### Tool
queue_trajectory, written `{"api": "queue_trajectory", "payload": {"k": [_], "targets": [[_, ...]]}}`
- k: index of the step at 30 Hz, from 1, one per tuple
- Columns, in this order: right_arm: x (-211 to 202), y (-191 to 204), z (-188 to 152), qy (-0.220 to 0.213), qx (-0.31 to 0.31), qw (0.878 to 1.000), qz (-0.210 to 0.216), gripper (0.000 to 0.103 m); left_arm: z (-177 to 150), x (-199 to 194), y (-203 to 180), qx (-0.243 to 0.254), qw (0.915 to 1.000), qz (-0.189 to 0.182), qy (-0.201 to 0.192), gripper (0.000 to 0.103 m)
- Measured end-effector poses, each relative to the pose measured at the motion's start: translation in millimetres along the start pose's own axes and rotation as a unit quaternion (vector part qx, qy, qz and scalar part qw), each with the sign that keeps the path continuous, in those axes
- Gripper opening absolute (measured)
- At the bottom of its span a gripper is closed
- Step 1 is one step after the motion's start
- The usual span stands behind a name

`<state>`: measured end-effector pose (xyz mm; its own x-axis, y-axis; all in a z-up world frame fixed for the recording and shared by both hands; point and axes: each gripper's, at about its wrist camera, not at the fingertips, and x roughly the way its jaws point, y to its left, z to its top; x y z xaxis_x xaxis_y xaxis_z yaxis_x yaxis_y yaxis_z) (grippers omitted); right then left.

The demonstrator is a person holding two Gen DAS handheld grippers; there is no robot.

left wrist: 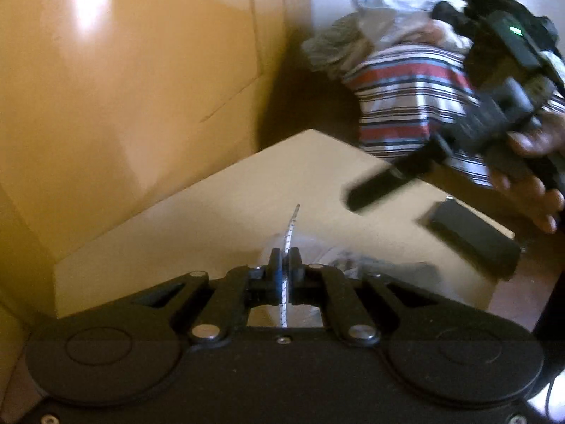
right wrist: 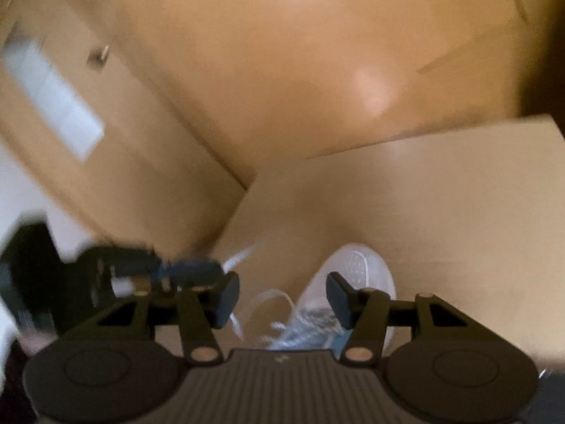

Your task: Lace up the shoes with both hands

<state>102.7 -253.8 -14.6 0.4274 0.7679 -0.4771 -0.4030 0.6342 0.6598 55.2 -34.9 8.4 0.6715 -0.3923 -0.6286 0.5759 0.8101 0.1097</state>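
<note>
The left gripper (left wrist: 285, 258) is pinching a white, dark-flecked shoelace (left wrist: 289, 228) between fully closed jaws, its tip sticking up beyond them, probably ready for threading. The right gripper (right wrist: 282, 298) is hovering partly open and empty over the white mesh sneaker (right wrist: 356, 265) lying on the pale wooden surface (right wrist: 459, 212).

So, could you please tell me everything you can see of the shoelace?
The shoelace is a thin white cord flecked with dark specks, ending in a stiff pale tip that points up and away. The shut left hand-held gripper pinches it just below that tip. Its lower part runs back toward the white shoe on the table.
</note>
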Motion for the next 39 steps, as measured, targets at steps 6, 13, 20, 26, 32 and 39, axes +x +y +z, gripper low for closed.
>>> {"api": "queue_trajectory", "payload": {"k": [6,13,20,26,32,39], "targets": [[-6,-17,-2,-0.001,0.076,0.997,0.011,0.037,1,17,-21,0.011,0.9998,-0.015,0.003,0.0],[-5,-26,-3,-0.004,0.107,0.994,0.009,0.027,6,9,-28,0.01,0.9995,-0.031,-0.004,0.0],[-1,-34,-2,-0.008,0.114,0.993,0.014,0.007,7,10,-35,0.014,0.9991,-0.04,-0.003,0.0],[3,-45,-5,-0.005,0.145,0.989,0.019,0.008,5,8,-38,0.019,0.9987,-0.046,0.001,0.0],[5,-53,-5,-0.003,0.165,0.986,0.014,0.011,4,8,-42,0.027,0.9983,-0.051,0.002,0.0],[8,-56,-6,0.001,0.171,0.985,0.012,0.011,2,9,-46,0.037,0.9975,-0.061,0.007,0.0]]}}
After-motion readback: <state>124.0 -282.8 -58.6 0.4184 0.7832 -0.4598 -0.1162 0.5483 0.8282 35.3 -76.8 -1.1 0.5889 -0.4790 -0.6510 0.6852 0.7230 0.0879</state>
